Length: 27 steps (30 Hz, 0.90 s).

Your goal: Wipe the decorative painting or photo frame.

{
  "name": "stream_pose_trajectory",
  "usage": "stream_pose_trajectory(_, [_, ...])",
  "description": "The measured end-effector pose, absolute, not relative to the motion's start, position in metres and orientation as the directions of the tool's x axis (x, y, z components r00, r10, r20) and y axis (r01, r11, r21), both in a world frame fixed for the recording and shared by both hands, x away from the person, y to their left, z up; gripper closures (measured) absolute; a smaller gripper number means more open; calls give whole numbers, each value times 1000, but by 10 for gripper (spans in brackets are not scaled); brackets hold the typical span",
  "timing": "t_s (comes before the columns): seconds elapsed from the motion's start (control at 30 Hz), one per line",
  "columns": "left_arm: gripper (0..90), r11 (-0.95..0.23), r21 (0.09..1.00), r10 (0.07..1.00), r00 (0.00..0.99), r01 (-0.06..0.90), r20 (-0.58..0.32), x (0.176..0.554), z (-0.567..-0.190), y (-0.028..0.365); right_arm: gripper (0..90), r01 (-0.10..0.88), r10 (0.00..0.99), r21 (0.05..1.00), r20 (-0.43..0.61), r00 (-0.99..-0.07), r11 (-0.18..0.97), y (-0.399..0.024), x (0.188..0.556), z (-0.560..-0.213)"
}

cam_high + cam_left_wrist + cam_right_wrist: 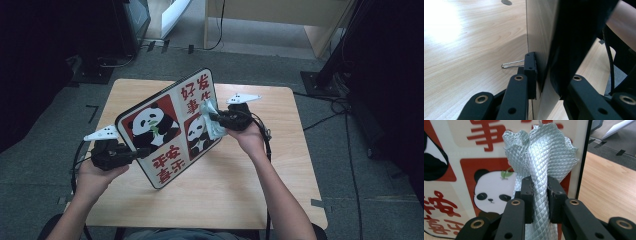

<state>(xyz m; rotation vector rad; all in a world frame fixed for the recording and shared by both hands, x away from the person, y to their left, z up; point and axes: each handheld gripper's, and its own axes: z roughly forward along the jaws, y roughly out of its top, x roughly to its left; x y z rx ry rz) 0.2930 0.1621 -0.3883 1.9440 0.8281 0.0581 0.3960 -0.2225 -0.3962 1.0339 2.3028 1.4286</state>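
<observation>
A flat board (pixel 165 125) printed with pandas and red Chinese characters stands tilted on its lower edge over the wooden table (pixel 280 165). My left gripper (pixel 131 155) is shut on the board's left edge (pixel 546 62), one pad on each face. My right gripper (pixel 216 119) is shut on a bunched pale grey-blue quilted cloth (pixel 541 157), which presses against the board's printed face (pixel 474 170) near a panda picture. The cloth (pixel 209 119) lies at the board's right side in the high view.
A thin wire clip (pixel 511 65) lies on the table beside the left jaw. Cables trail from both grippers. Dark stands (pixel 325 70) and a pale wooden furniture leg (pixel 206 25) stand on the grey floor beyond the table's far edge.
</observation>
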Motion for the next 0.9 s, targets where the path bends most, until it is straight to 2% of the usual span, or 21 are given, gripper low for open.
stream_pose_trajectory(0.9, [780,-284,797,554,770,533,-317,295,-389,162,783,532,690,798,216,-691,283,-226,393,-434])
